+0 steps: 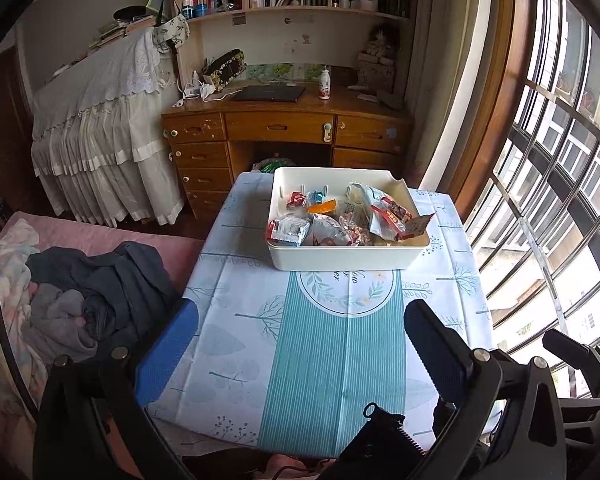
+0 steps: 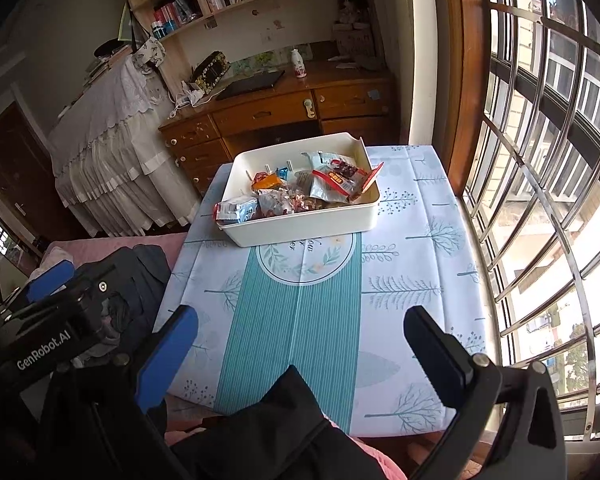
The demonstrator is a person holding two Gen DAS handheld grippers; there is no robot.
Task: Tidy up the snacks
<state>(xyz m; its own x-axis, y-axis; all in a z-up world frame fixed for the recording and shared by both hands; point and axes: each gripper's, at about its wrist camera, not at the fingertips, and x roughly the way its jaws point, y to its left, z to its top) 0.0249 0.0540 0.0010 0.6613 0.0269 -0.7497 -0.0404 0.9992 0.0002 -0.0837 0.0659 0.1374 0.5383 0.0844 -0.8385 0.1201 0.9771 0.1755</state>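
Snack packets (image 1: 342,222) are seen heaped inside the white bin (image 1: 348,258) at centre frame; none is seen on the tablecloth (image 1: 324,360). Left gripper (image 1: 300,350) and right gripper (image 2: 300,354) are held empty, fingers apart, near the lower edge. Task is judged essentially complete.

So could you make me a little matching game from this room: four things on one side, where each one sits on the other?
Things:
1. snack packets
2. white bin
3. closed laptop
4. dark clothes

Places:
A. on the wooden desk
B. on the pink bed
C. inside the bin
D. on the table's tree-print cloth

Pairs: 1-C, 2-D, 3-A, 4-B
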